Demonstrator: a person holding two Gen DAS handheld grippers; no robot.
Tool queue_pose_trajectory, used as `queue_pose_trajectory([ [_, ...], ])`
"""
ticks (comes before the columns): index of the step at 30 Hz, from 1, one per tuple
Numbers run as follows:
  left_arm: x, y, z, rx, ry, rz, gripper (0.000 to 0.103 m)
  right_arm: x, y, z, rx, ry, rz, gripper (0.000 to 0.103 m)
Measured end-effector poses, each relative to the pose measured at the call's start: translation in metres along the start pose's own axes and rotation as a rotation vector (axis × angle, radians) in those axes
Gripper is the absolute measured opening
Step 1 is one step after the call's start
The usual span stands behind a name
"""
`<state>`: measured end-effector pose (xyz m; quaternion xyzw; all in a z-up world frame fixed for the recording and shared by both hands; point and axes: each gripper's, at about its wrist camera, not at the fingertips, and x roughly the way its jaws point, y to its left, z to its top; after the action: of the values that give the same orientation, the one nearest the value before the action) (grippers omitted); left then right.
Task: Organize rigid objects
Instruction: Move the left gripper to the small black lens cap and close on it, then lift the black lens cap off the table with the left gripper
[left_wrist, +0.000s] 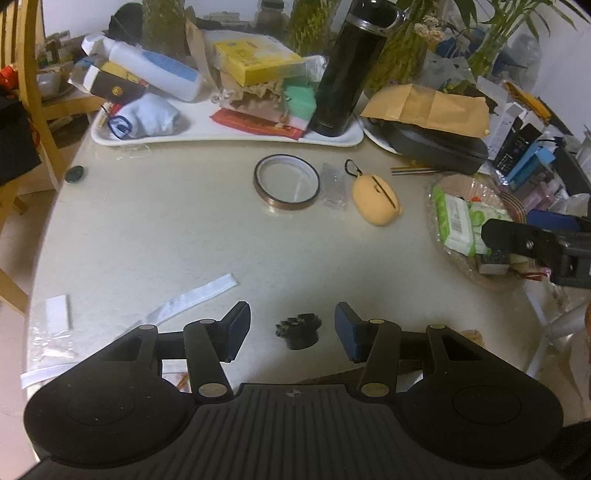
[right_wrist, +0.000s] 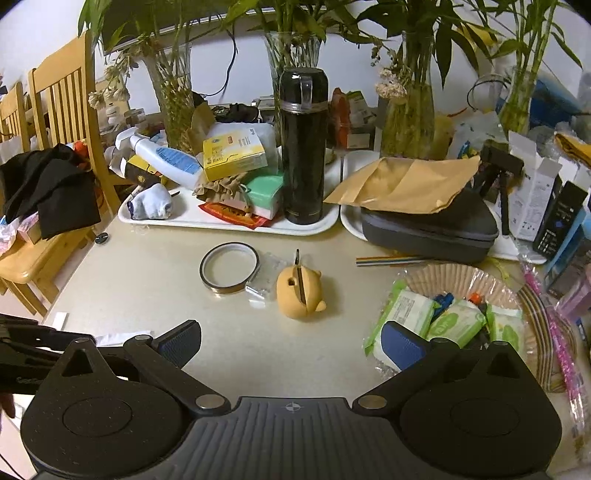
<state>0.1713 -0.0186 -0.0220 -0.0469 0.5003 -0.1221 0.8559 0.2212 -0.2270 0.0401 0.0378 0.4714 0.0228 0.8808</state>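
A small black knob-like part (left_wrist: 298, 330) lies on the table between the open fingers of my left gripper (left_wrist: 292, 330), not gripped. A brown tape roll (left_wrist: 286, 183) (right_wrist: 229, 268), a clear plastic packet (left_wrist: 333, 182) (right_wrist: 266, 275) and a yellow bear-shaped case (left_wrist: 376, 199) (right_wrist: 300, 292) lie mid-table. My right gripper (right_wrist: 291, 345) is open and empty above the table's front; it shows at the right edge of the left wrist view (left_wrist: 517, 240). A black flask (left_wrist: 351, 66) (right_wrist: 303, 146) stands on the white tray (left_wrist: 229, 134) (right_wrist: 207, 221).
The tray holds boxes, a bottle and a sock. A wicker basket (right_wrist: 465, 280) (left_wrist: 461, 184) with wipe packs sits right. A grey case (right_wrist: 432, 229) under a brown envelope (right_wrist: 406, 181) lies behind it. Vases stand at the back, wooden chairs (right_wrist: 66, 103) left, white paper strips (left_wrist: 192, 299) near left.
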Motion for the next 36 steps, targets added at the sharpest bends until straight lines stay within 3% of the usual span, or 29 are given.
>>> queue_pose_trajectory([
  [9, 0.04, 0.008, 0.004, -0.039, 0.1, 0.024, 0.05, 0.0, 0.004, 0.0, -0.015, 0.016, 0.02, 0.103],
  [21, 0.075, 0.007, 0.004, -0.11, 0.192, -0.012, 0.049, -0.001, 0.002, 0.001, 0.0, 0.035, 0.062, 0.103],
  [26, 0.079, 0.008, 0.002, -0.144, 0.195, -0.021, 0.049, -0.002, -0.001, 0.0, 0.014, 0.046, 0.07, 0.103],
  [30, 0.081, 0.009, 0.0, -0.186, 0.204, -0.028, 0.04, -0.001, -0.002, -0.001, 0.02, 0.056, 0.071, 0.103],
  [36, 0.057, 0.008, 0.008, -0.211, 0.132, -0.026, 0.04, 0.005, -0.003, -0.003, 0.01, 0.072, 0.054, 0.103],
])
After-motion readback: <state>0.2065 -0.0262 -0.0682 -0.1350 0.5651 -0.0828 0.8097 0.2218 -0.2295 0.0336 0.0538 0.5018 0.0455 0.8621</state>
